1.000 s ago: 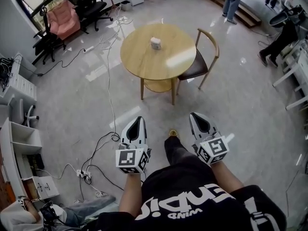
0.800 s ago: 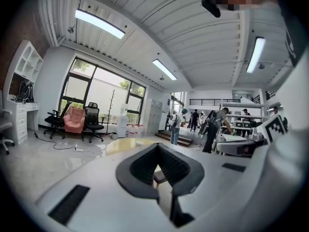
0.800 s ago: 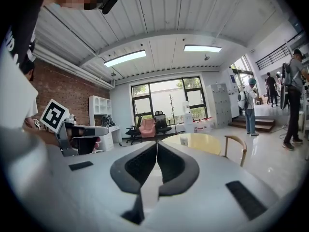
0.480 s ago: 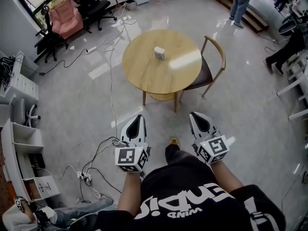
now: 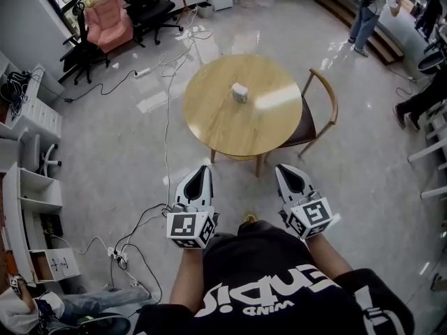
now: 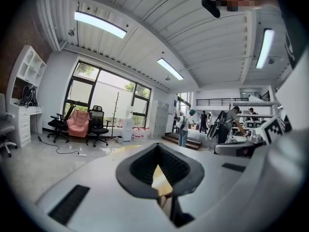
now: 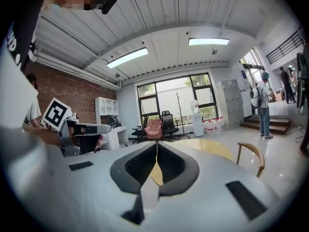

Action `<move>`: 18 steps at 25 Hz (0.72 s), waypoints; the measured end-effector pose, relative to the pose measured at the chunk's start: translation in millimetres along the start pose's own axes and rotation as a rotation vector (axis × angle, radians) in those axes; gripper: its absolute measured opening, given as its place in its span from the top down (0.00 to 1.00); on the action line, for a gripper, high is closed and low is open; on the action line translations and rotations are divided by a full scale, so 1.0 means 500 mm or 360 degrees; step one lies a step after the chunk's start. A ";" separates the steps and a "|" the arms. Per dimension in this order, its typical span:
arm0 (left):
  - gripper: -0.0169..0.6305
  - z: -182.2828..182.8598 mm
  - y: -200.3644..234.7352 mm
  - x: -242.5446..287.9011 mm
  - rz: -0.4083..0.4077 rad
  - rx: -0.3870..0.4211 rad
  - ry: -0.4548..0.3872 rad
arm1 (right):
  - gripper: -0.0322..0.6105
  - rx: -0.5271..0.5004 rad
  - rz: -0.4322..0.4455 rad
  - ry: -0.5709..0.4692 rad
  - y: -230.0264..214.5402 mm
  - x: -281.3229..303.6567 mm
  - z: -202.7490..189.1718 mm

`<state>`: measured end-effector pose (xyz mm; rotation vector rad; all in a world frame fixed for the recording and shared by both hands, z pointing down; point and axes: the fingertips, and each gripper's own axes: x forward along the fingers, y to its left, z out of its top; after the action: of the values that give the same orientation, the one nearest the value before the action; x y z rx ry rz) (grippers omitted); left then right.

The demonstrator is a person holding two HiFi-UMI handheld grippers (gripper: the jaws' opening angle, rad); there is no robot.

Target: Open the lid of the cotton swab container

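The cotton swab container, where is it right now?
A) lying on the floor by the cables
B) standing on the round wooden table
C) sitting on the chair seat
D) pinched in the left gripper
B: the cotton swab container stands alone on the round wooden table, ahead of the left gripper and the right gripper, which both have their jaws together on nothing.

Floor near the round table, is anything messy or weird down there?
Yes, a bit. Loose cables snake across the floor left of the table, some running from a power strip by the shelves. Someone could trip on them. Nothing looks spilled around the small container on the table.
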<state>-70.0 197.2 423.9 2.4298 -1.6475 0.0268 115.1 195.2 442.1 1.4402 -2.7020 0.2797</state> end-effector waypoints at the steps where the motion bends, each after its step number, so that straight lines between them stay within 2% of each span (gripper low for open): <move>1: 0.96 0.001 0.002 0.009 0.0010 -0.0004 -0.0001 | 0.95 -0.0001 0.0010 0.0004 -0.007 0.008 0.002; 11: 0.96 0.008 0.040 0.100 0.0011 -0.0007 0.0020 | 0.95 0.0035 0.0036 0.0026 -0.051 0.106 0.002; 18: 0.96 0.011 0.089 0.202 -0.0034 -0.0010 0.0022 | 0.95 0.0045 -0.0012 0.0050 -0.103 0.193 -0.005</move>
<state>-73.6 87.7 438.5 2.4368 -1.6129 0.0348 103.8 88.8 465.1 1.4404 -2.6777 0.3383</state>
